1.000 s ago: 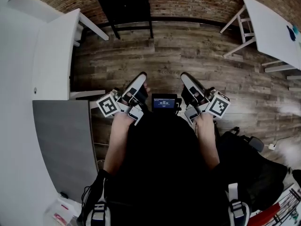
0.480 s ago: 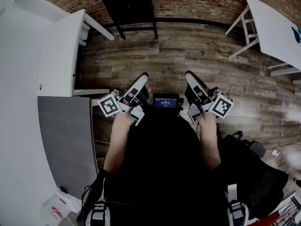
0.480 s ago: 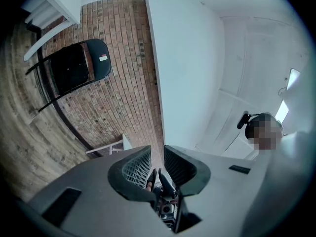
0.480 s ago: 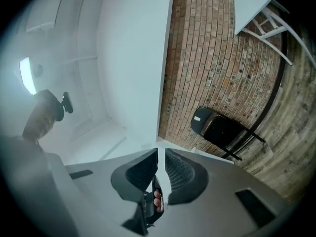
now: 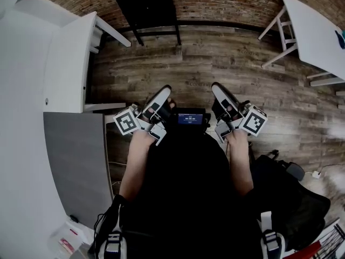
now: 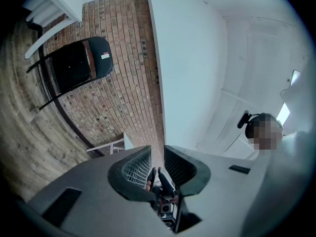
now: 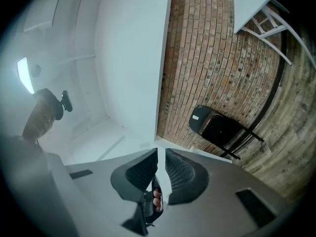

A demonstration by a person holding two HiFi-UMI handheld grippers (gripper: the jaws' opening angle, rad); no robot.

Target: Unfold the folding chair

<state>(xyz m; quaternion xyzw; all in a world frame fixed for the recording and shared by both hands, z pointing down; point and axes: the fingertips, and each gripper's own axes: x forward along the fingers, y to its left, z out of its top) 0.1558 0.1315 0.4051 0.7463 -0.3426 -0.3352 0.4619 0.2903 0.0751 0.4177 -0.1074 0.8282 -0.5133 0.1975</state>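
The black folding chair [image 5: 145, 7] stands folded, leaning against the brick wall at the far side of the wooden floor. It also shows in the left gripper view as the chair [image 6: 79, 65] and in the right gripper view as the chair [image 7: 219, 128]. Both grippers are held close to the person's body, well short of the chair, pointing toward it. My left gripper [image 5: 165, 90] [image 6: 157, 150] has a narrow gap between its jaws and nothing in it. My right gripper [image 5: 215, 86] [image 7: 161, 152] has its jaws together and is empty.
A white table [image 5: 64, 58] stands at the left and another white table [image 5: 315, 31] at the right, their legs reaching onto the floor. A grey panel [image 5: 75, 161] lies beside my left arm. A small screen [image 5: 188, 118] sits at the chest. A black bag [image 5: 288, 190] lies at the lower right.
The head view has shifted slightly, so the chair sits a little further right in the picture. Both grippers keep about the same place, and their jaws look the same.
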